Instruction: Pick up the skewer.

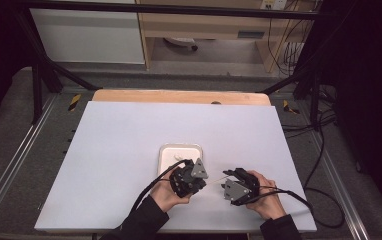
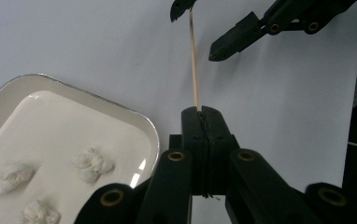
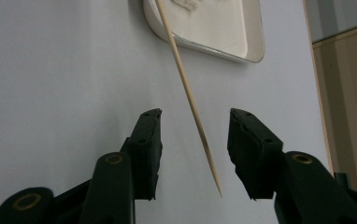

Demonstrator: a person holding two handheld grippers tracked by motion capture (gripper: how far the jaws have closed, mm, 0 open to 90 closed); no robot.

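Note:
A thin wooden skewer [image 2: 194,60] sticks out from my left gripper [image 2: 203,112], whose jaws are shut on its base. In the high view the left gripper [image 1: 205,180] sits just right of a white tray [image 1: 180,148], and the skewer [image 1: 216,178] bridges the gap to my right gripper [image 1: 227,177]. The skewer's pointed end [image 3: 200,135] lies between the right gripper's [image 3: 194,126] jaws, which stand apart without touching it. From the left gripper view the right gripper [image 2: 197,28] straddles the skewer's far tip. Several white doughy lumps [image 2: 92,163] lie in the tray [image 2: 141,123].
A pale sheet [image 1: 124,135] covers the table, with a wooden edge [image 1: 179,96] at the back. Cables [image 1: 299,197] trail from both grippers toward the near and right sides. Metal frame rails [image 1: 9,160] flank the table.

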